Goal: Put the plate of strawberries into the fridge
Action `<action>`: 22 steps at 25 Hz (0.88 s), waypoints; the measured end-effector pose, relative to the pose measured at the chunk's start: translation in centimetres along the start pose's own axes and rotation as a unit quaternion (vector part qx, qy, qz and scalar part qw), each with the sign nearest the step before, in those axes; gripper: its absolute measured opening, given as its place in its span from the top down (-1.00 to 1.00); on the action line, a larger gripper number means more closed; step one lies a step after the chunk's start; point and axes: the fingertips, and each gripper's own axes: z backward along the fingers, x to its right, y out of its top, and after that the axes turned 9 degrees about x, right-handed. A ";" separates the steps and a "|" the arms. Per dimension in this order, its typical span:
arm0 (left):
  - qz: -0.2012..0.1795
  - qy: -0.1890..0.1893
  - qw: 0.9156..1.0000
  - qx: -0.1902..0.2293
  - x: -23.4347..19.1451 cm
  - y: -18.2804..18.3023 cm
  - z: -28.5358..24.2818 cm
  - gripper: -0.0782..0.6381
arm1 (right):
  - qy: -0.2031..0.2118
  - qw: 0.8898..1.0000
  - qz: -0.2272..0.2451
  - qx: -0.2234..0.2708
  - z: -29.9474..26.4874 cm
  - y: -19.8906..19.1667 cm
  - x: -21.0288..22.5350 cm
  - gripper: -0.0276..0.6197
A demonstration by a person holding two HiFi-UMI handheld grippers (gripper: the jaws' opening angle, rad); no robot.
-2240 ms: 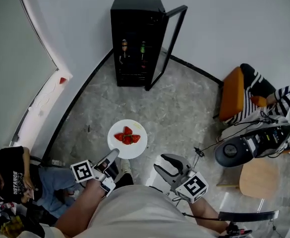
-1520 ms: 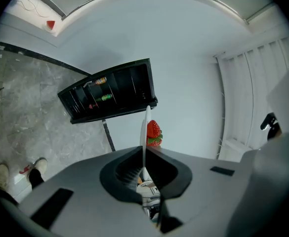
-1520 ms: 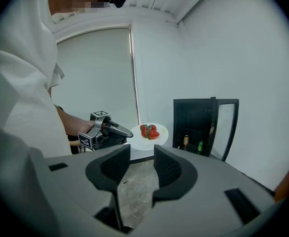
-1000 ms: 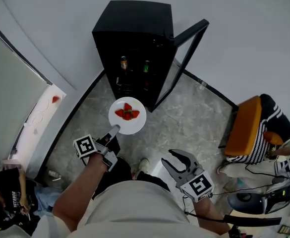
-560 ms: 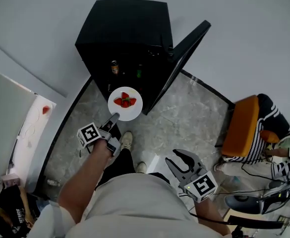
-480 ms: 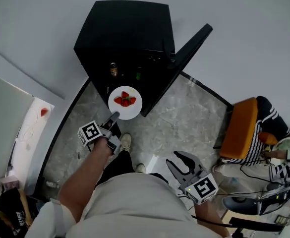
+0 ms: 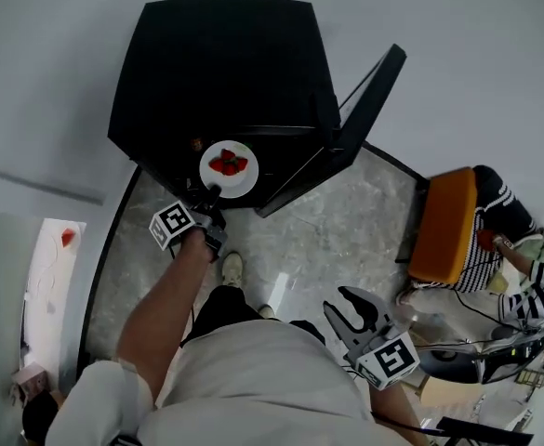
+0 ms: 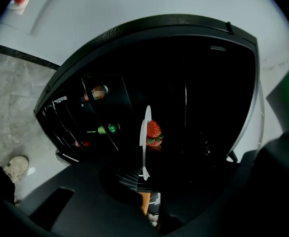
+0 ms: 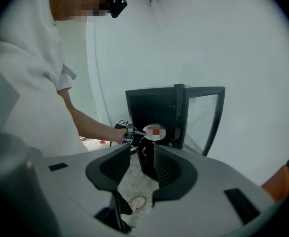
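Observation:
A white plate [image 7: 227,167] with red strawberries [image 7: 228,163] hangs at the open front of the black fridge [image 7: 225,63]. My left gripper [image 7: 212,191] is shut on the plate's near rim. In the left gripper view the plate [image 8: 145,132] shows edge-on, with the strawberries [image 8: 154,131] to its right and the dark fridge interior [image 8: 198,98] behind it. My right gripper [image 7: 353,312] is held low by my body, open with nothing in it. From the right gripper view, the right gripper [image 9: 142,164] points towards the fridge [image 9: 151,112] and the plate [image 9: 155,131].
The fridge's glass door [image 7: 364,110] stands swung open to the right. Bottles [image 8: 99,92] lie on shelves on the fridge's left side. An orange chair [image 7: 444,226] and a seated person in stripes [image 7: 532,277] are at the right. My shoe [image 7: 231,269] is on the marble floor.
I have stepped up to the fridge. My left gripper has carried the plate forward to the fridge's open front. The right gripper stays open by my side.

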 end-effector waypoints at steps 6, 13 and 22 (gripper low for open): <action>0.001 0.021 1.000 -0.001 -2.5 2.0 -4.7 0.71 | -0.038 0.999 -0.010 -0.014 -0.7 0.7 0.6 0.43; -0.001 0.051 0.999 0.002 -4.6 2.5 -9.1 0.71 | -0.085 0.995 -0.035 -0.032 0.7 0.3 1.1 0.43; -0.040 0.093 0.995 0.012 -5.4 3.1 -11.4 0.71 | -0.103 0.992 -0.047 -0.048 2.2 -0.4 1.5 0.43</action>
